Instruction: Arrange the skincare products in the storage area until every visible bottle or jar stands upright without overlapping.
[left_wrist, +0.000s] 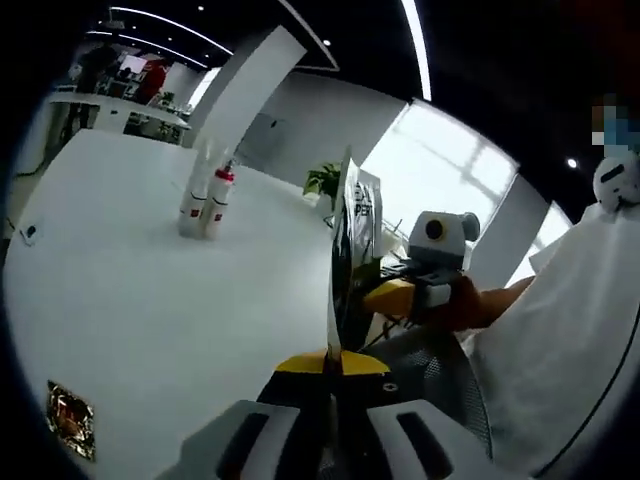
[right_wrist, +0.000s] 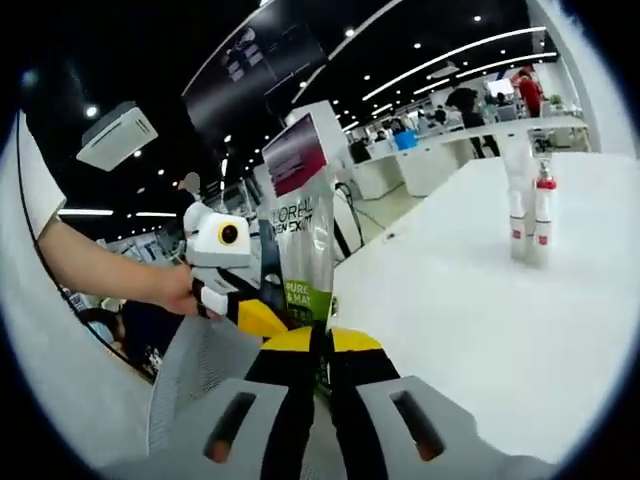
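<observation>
A large open-plan hall with strip lights in a dark ceiling is seen behind a wide white table (left_wrist: 150, 300). Two slim white bottles with red caps (left_wrist: 206, 203) are stood upright, touching side by side, well in from the table's edges; they are also seen in the right gripper view (right_wrist: 530, 222). A small dark patterned patch (left_wrist: 70, 418) is seen flat on the table.

A flat L'Oréal tube (right_wrist: 302, 255), white with a green band, is held off the table's edge between both tools. The left gripper (left_wrist: 333, 366) is closed on the tube's thin edge, and the right gripper (right_wrist: 312, 345) is clenched on its lower end. A person's hand (right_wrist: 180, 290) is seen grasping the other tool's handle.

The step in hand is judged to be the carrying of the tube onto the table for upright placement. It is best done if one clamp is released first, the tube is set on its flat cap near the bottles but clear of them, and balance is checked before release.
</observation>
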